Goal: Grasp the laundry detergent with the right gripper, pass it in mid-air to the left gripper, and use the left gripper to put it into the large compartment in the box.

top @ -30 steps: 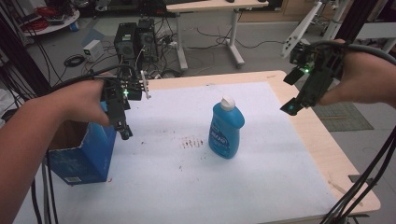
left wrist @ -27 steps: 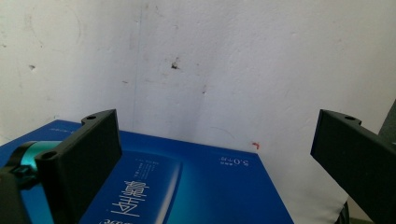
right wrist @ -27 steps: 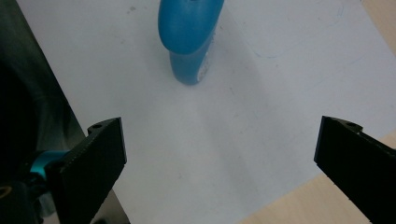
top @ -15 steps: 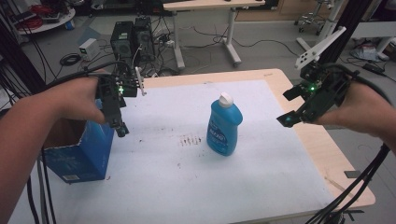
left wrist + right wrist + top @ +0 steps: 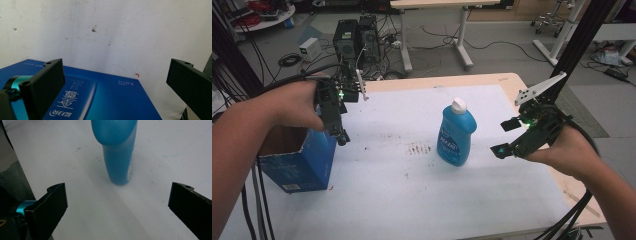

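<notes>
A blue bottle with a white cap stands upright on the white table cover, right of centre. My right gripper hovers open just right of it, jaws wide apart and pointing at it. In the right gripper view the bottle stands ahead of the open right gripper, untouched. An open-topped blue box stands at the table's left. My left gripper hangs open over the box's right edge. In the left gripper view, the left gripper has the box's printed side below its jaws.
A patch of small reddish stains marks the cover left of the bottle. The wooden table edge shows bare at the right. Computer towers and cables sit on the floor behind the table.
My right gripper has come down and leftward, closer to the bottle. The left gripper has dropped slightly over the box. The bottle and box have not moved.
</notes>
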A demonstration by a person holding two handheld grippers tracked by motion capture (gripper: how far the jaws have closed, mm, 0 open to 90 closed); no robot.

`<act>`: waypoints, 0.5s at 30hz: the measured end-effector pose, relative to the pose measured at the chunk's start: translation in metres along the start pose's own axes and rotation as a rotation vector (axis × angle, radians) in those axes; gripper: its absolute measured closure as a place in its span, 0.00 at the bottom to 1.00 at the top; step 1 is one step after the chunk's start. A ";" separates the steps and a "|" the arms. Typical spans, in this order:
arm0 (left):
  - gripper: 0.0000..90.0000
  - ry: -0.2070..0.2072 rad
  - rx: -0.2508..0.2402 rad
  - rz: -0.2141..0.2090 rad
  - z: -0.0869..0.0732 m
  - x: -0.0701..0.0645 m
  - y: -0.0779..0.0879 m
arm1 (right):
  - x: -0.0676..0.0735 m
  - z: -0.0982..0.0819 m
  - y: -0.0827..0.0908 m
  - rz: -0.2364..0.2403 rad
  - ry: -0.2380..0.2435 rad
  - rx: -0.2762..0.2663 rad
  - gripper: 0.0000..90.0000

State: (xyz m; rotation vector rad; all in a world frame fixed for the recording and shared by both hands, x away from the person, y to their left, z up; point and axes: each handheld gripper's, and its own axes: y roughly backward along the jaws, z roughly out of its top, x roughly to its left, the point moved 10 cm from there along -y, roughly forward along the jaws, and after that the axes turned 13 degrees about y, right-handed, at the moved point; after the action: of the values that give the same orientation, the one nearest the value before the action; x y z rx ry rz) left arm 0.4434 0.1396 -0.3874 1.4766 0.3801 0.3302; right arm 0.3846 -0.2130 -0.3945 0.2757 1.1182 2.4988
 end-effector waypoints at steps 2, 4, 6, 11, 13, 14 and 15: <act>0.02 -0.008 -0.003 0.001 0.000 0.000 0.000 | 0.000 -0.001 -0.007 -0.010 -0.008 -0.021 0.01; 0.02 -0.005 -0.002 0.001 0.000 -0.001 0.000 | -0.001 -0.002 -0.013 -0.022 -0.014 -0.033 0.01; 0.02 -0.005 -0.001 0.000 0.000 -0.001 0.000 | -0.001 -0.003 -0.019 -0.036 -0.011 -0.041 0.01; 0.02 -0.011 0.001 0.002 0.000 -0.002 -0.001 | -0.002 0.000 -0.033 -0.074 -0.011 -0.069 0.01; 0.02 -0.012 0.002 0.003 0.000 -0.002 -0.001 | -0.002 0.001 -0.036 -0.077 -0.012 -0.076 0.01; 0.02 -0.008 0.004 0.002 0.000 -0.003 0.000 | -0.003 0.003 -0.042 -0.077 -0.017 -0.086 0.01; 0.02 -0.010 0.009 0.002 -0.001 -0.003 0.000 | -0.002 0.003 -0.044 -0.075 -0.020 -0.089 0.01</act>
State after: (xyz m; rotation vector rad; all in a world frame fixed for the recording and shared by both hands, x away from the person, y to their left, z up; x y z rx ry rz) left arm 0.4404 0.1389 -0.3875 1.4869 0.3720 0.3227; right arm 0.3999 -0.1848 -0.4255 0.2290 0.9877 2.4661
